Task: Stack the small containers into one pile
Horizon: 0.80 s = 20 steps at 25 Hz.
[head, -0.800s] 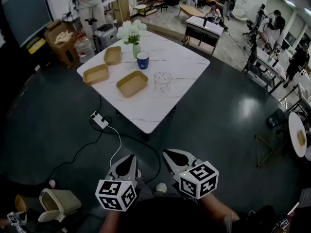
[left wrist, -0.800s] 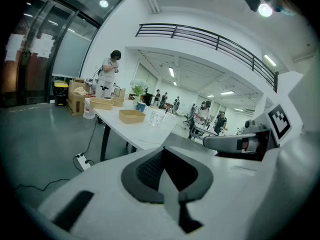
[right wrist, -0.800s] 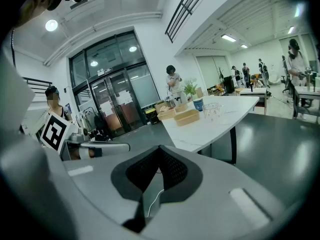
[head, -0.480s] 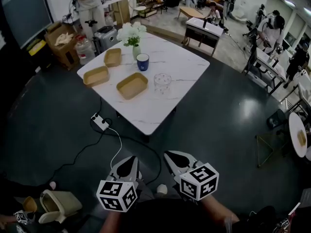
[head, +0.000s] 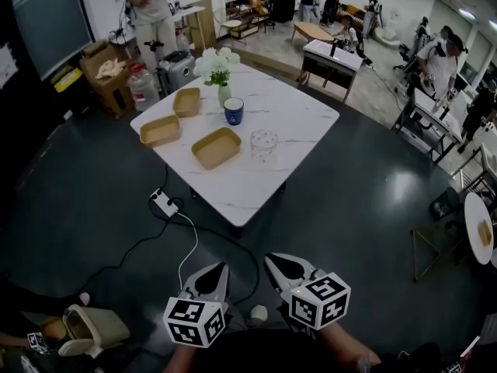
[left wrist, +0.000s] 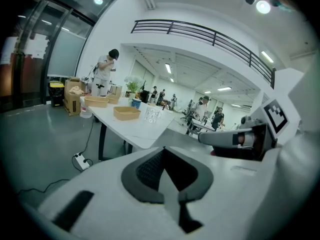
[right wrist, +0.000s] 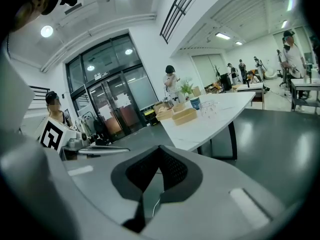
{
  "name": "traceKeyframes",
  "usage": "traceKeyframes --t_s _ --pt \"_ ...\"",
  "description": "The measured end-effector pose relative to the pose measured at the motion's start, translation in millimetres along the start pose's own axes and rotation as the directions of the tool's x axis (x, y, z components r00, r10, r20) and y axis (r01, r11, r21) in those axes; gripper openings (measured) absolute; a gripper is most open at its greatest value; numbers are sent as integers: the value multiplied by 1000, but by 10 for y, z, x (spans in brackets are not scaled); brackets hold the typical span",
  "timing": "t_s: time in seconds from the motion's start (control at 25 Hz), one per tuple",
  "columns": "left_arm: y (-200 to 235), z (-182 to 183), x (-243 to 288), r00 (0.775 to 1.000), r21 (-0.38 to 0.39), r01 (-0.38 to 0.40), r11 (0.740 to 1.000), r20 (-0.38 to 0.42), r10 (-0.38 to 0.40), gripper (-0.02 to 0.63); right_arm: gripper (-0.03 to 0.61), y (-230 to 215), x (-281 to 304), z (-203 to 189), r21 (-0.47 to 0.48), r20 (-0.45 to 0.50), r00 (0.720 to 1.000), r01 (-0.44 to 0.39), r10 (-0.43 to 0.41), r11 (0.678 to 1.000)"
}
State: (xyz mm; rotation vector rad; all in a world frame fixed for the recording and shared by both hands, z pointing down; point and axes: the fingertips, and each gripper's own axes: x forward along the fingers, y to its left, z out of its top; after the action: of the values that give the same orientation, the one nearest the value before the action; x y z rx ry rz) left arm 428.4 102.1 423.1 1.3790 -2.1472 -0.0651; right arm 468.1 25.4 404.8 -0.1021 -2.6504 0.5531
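The left gripper [head: 218,267] has its two jaws pressed together with nothing between them, and the right gripper [head: 271,258] just beside it is closed and empty in the same way. Both are held low in front of the person, over the dark grey floor [head: 93,208] and well short of the white marble-patterned square table [head: 256,185]. On that table lie the three shallow tan rectangular containers, each apart from the others and none stacked. The nearest tan container [head: 217,148] sits toward the middle of the top, the left tan container [head: 161,130] lies by the left edge, and the far tan container [head: 186,102] lies beyond it, near the far left corner. A clear drinking glass [head: 263,142] stands just to the right of the nearest one. A dark blue mug [head: 233,110] stands behind them, and a small white vase of white flowers [head: 218,68] stands just beyond the mug. On the floor by the table's near left side lies a white power strip [head: 164,203], with a white cable [head: 190,243] running from it toward the grippers.
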Motion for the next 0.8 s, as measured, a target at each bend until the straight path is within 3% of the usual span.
traceKeyframes --t_s 0.48,0.8 --pt "167 81 52 1000 5 -25 1000 0 25 -6 -2 -62 113 22 -5 -11 1000 11 -11 1000" --pt "641 311 43 999 3 -33 999 19 33 -8 -2 25 560 152 -7 -28 999 38 -38 999"
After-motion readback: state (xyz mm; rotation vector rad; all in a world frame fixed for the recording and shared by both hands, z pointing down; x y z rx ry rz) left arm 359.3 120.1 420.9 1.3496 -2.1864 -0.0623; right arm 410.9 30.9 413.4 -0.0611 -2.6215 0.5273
